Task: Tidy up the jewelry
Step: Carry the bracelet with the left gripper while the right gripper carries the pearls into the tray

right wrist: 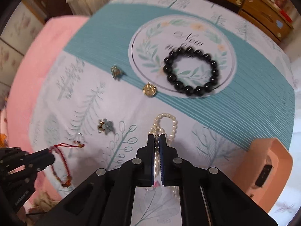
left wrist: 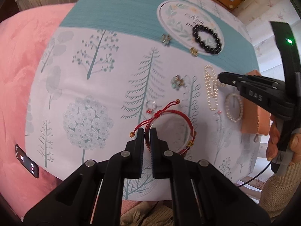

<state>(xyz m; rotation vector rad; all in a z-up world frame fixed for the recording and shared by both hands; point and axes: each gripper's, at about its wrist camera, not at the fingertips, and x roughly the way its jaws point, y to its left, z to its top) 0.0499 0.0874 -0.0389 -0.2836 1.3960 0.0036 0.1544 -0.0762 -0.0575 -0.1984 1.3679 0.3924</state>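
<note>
The red braided cord bracelet (left wrist: pixel 169 130) with its small gold and amber beads is pinched at its near rim between the pressed-together jaws of the left gripper (left wrist: pixel 147 131), its knotted tails trailing off ahead and to the left of the tips. The white pearl bracelet (right wrist: pixel 165 126) is clamped in the right gripper (right wrist: pixel 157 137), whose jaws are pressed together on the strand; its loop sticks out just past the fingertips, and more pearls run back between the pads.

Beyond the right gripper's tips lies the glossy black bead bracelet (right wrist: pixel 191 71) on the printed oval of the tree-patterned teal and white cloth (right wrist: pixel 244 98). A round gold charm (right wrist: pixel 149 89) and two small flower-shaped pieces (right wrist: pixel 105 128) lie ahead and to the left, well apart from one another, with bare cloth between them. An open peach-coloured box (right wrist: pixel 263 169) stands just to the right of the right gripper, close to the cloth's edge.

Motion blur smears the small pieces. A pink blanket (left wrist: pixel 20 66) borders the cloth on the left, with a dark phone (left wrist: pixel 27 161) on it.
</note>
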